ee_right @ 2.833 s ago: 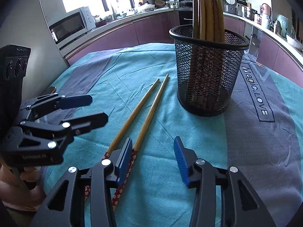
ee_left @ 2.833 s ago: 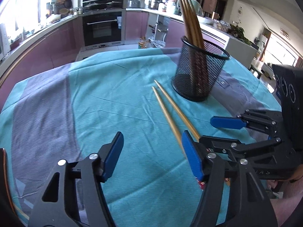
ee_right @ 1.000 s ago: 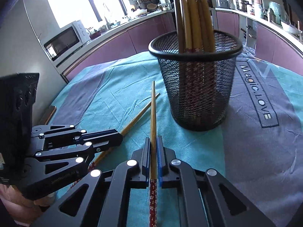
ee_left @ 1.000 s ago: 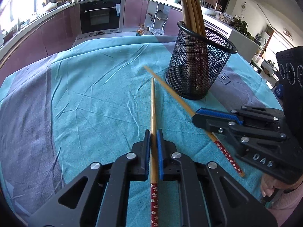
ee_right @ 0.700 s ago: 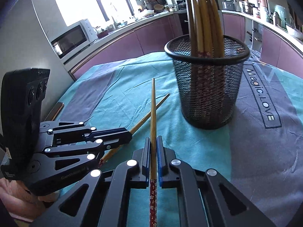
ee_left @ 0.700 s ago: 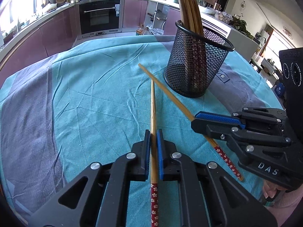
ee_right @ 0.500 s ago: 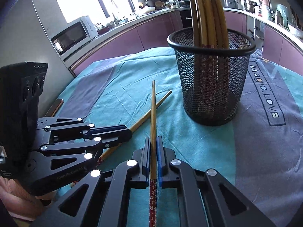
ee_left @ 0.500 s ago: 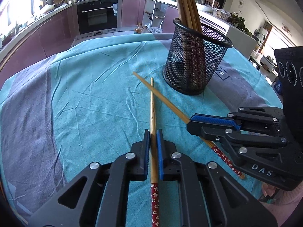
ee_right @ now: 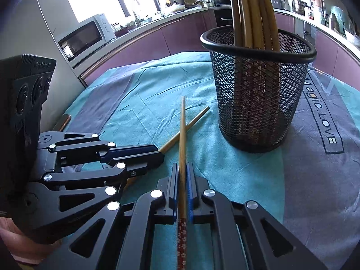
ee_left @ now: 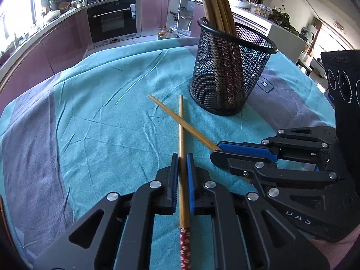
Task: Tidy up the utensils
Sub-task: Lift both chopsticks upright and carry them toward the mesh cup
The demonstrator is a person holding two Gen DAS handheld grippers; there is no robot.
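Chopsticks crossed, tips toward mesh holder (ee_left: pixel 229 76): left gripper (ee_left: pixel 182 159) clamps one, right gripper (ee_right: pixel 182 168) other.

We see the table (ee_left: pixel 29 135) covered by a creased teal and grey cloth (ee_left: pixel 108 121) with "Magic.LOVE" printed on a grey band. On the cloth stands a black mesh holder (ee_left: pixel 227 76), upright, with chopsticks (ee_left: pixel 216 4) standing in it. We cannot tell whether the two crossed chopsticks (ee_left: pixel 180 121) beside it touch the cloth.
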